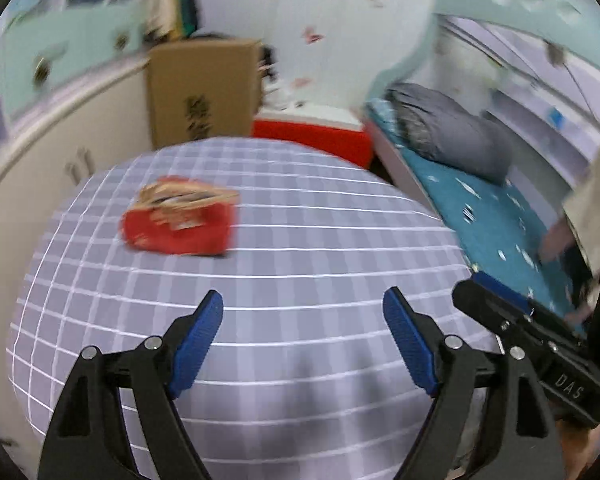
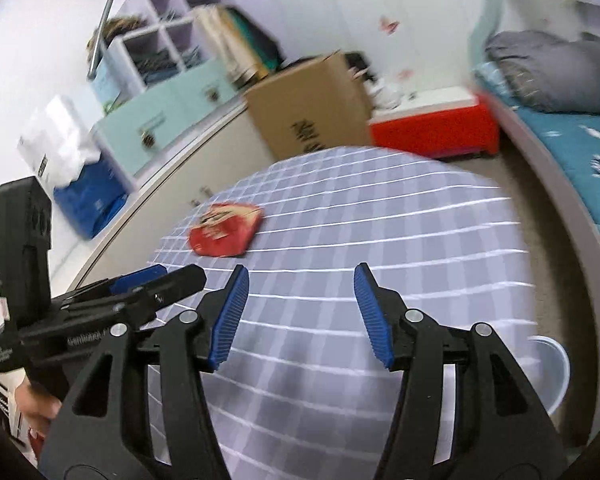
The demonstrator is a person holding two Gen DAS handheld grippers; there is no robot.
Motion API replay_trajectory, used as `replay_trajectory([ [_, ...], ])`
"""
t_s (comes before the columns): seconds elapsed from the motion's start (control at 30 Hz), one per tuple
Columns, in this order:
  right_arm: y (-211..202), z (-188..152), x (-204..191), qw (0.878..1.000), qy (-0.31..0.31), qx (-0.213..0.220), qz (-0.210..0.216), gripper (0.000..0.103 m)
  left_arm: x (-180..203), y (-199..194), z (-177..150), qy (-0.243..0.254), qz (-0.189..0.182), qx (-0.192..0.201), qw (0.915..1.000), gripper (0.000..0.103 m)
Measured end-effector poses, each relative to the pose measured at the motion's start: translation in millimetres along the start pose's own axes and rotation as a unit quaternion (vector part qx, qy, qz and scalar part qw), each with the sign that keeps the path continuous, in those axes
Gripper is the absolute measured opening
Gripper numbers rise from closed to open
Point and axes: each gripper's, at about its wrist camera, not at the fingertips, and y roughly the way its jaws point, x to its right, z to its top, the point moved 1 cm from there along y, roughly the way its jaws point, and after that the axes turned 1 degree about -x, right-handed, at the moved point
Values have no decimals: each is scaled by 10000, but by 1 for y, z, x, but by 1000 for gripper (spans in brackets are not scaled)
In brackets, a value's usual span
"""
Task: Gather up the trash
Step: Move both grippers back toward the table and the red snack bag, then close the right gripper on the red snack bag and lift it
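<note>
A crumpled red snack wrapper (image 1: 179, 222) lies on the far left part of a table with a grey checked cloth (image 1: 300, 240). It also shows in the right wrist view (image 2: 225, 234). My left gripper (image 1: 303, 320) is open and empty, above the near middle of the table, well short of the wrapper. My right gripper (image 2: 298, 300) is open and empty, above the near part of the table, with the wrapper ahead to its left. Each gripper appears side-on in the other's view: the right one (image 1: 500, 300) and the left one (image 2: 156, 278).
A cardboard box (image 1: 204, 88) and a red bin (image 1: 312, 136) stand beyond the table. White cabinets with mint drawers (image 1: 60, 80) run along the left. A bed with a teal sheet (image 1: 500, 220) and grey pillow lies right. A pale blue basin (image 2: 552, 372) sits on the floor right of the table.
</note>
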Motion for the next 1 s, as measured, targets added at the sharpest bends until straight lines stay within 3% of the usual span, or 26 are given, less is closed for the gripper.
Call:
replay_trajectory([
  [0.07,28,7,-18,9998,-141,-167,0,61,-34,8,7,-239,167,-20,9996,80],
  [0.2,85,20,-45,9980,-246,-569,94,61,-95,27,18,-558,478,-163,9972,80],
  [0.37,132,27,-62,9965,-321,-769,58,65,-140,51,35,-712,691,-237,9948,80],
  [0.5,163,32,-57,9961,-105,-879,36,66,-154,73,46,-695,513,-259,9959,80],
  [0.63,187,36,-45,9941,381,-988,228,66,-162,97,51,-733,276,-369,9962,80],
  [0.83,203,41,-49,9915,444,-1025,663,62,-160,108,56,-686,108,-290,9972,80],
  [0.87,204,41,-50,9911,421,-1047,705,50,-158,109,57,-667,79,-280,9973,72],
  [0.93,207,39,-55,9911,300,-1091,698,45,-154,110,57,-644,-42,-347,9973,54],
  [1.0,204,39,-59,9932,162,-994,575,39,-148,108,58,-599,47,-284,9978,51],
])
